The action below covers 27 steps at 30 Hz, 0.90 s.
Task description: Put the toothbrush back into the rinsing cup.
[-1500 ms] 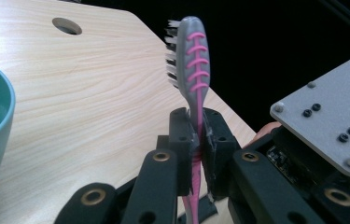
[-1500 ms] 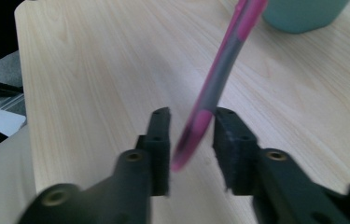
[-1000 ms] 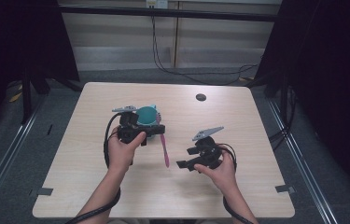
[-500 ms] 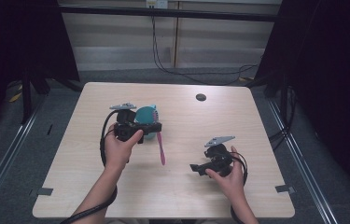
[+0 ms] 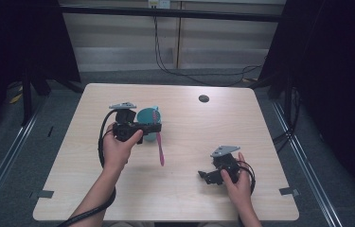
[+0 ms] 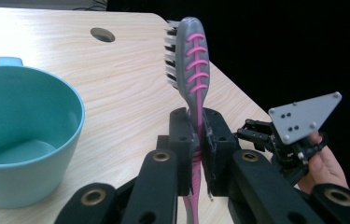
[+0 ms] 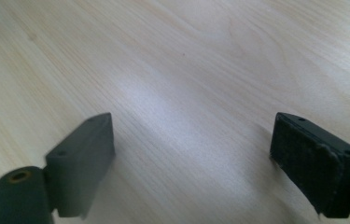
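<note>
A pink and grey toothbrush [image 5: 160, 150] is clamped by its handle in my left gripper [image 5: 153, 128], which is shut on it. In the left gripper view the toothbrush [image 6: 192, 60] has its bristle head standing up above the left gripper [image 6: 198, 135]. Just left of the jaws sits a teal cup [image 6: 23, 135], with nothing inside it. In the high view the cup [image 5: 146, 117] is right behind the gripper. My right gripper [image 5: 207, 176] rests low near the front right of the table. Its jaws have just been opening, and the right gripper [image 7: 191, 154] holds nothing over bare wood.
The light wooden table [image 5: 189, 198] has a small dark round hole [image 5: 203, 98] near its far edge. Dark curtains and metal rails flank the table. Cables trail from both grippers toward the person's forearms.
My right gripper has drawn away from the toothbrush's lower end, going right, toward the person and lower, with its jaws wider. The left gripper and toothbrush have barely moved.
</note>
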### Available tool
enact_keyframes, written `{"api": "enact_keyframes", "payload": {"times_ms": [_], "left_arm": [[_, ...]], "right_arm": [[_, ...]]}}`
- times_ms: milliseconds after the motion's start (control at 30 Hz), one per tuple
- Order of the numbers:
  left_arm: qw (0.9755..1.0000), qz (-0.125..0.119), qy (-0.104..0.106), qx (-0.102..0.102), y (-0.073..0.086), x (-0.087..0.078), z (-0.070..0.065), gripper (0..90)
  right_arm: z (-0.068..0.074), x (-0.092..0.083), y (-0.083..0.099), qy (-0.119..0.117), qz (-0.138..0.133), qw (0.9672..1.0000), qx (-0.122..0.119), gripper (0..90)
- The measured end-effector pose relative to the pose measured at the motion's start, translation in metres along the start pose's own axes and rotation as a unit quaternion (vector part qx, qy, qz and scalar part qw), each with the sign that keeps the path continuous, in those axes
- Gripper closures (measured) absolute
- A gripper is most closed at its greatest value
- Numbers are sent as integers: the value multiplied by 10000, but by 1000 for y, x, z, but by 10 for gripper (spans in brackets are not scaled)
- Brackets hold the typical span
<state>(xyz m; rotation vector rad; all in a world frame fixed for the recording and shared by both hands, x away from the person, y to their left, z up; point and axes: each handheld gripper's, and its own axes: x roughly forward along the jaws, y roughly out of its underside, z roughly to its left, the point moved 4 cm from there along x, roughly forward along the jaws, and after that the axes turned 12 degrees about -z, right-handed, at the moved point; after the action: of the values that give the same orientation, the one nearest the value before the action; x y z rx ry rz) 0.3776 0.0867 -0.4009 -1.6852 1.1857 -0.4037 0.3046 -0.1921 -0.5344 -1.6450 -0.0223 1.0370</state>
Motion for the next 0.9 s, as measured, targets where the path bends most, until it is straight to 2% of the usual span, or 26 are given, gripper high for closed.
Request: {"api": "enact_keyframes", "payload": {"times_ms": [267,900], "left_arm": [[10000,13,-13,78,-5,2,-3,840],[9997,24,-145,179,-17,-5,0,840]], "right_arm": [[-1,1,6,34,-419,9991,40,92],[-1,1,6,12,-437,9990,-1,92]]}}
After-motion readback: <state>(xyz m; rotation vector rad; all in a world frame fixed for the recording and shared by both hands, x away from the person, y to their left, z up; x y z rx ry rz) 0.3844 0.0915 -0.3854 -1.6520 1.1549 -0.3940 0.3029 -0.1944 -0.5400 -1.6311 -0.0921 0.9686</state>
